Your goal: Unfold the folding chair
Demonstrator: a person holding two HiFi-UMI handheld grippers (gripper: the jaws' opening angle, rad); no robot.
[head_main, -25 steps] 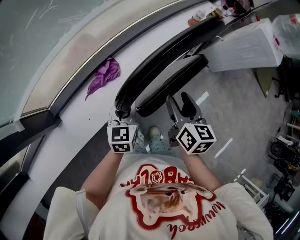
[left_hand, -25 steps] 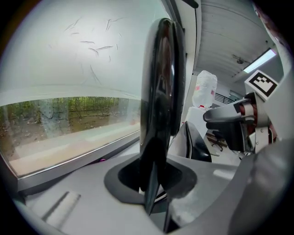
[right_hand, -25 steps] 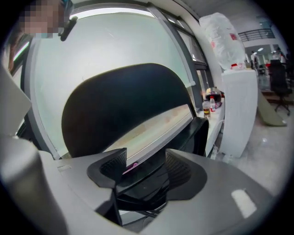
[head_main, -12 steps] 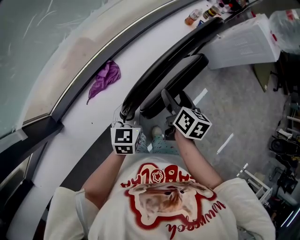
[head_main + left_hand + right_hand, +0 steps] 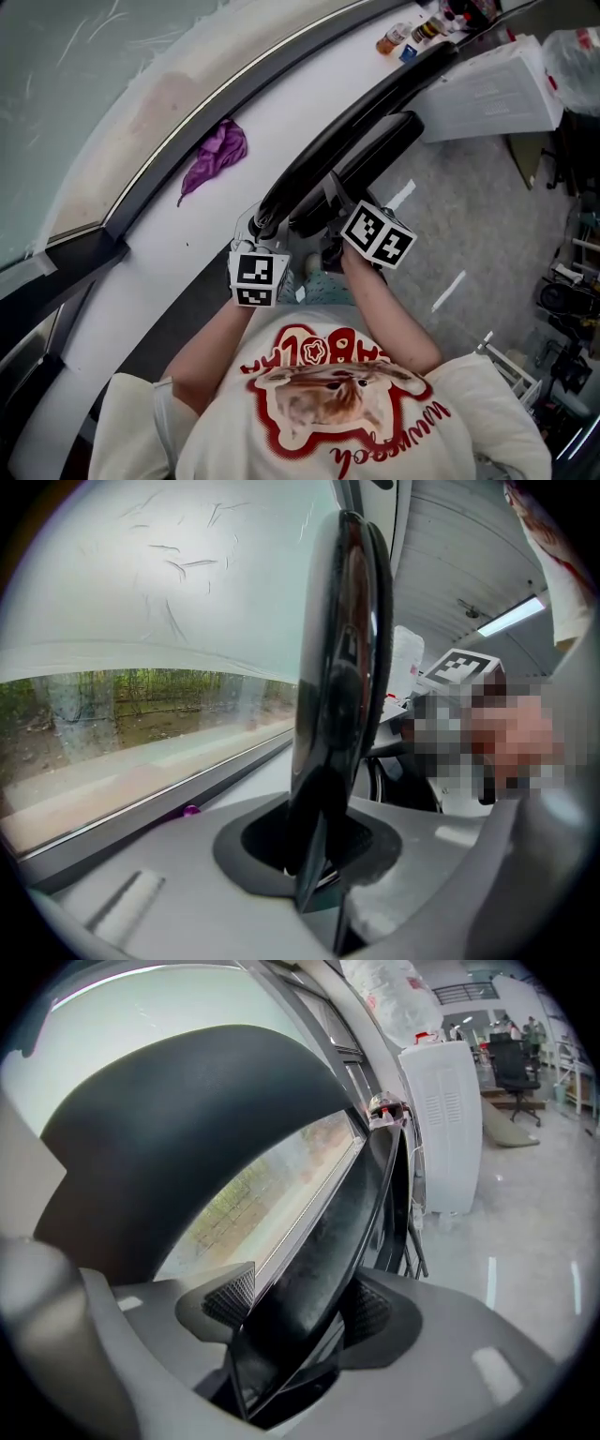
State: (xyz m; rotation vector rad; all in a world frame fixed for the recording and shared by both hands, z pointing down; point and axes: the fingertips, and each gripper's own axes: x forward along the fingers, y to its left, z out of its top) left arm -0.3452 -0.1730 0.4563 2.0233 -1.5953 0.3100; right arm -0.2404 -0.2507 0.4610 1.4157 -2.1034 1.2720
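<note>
Contact on both sides. My left gripper (image 5: 261, 220) has its jaws closed onto the near end of the folding chair (image 5: 361, 108). In the left gripper view the glossy black backrest (image 5: 339, 667) stands upright, pinched between the pads of that gripper (image 5: 319, 860). My right gripper (image 5: 330, 208) is clamped the same way on the seat (image 5: 375, 145), and its own view shows the dark seat edge (image 5: 314, 1274) slanting through the narrow gap of the gripper (image 5: 292, 1340). The chair is folded and leans along the white ledge (image 5: 281, 89) under the window, running from near centre to far right. A purple cloth (image 5: 214, 155) lies on the ledge to the left, well apart from the chair.
</note>
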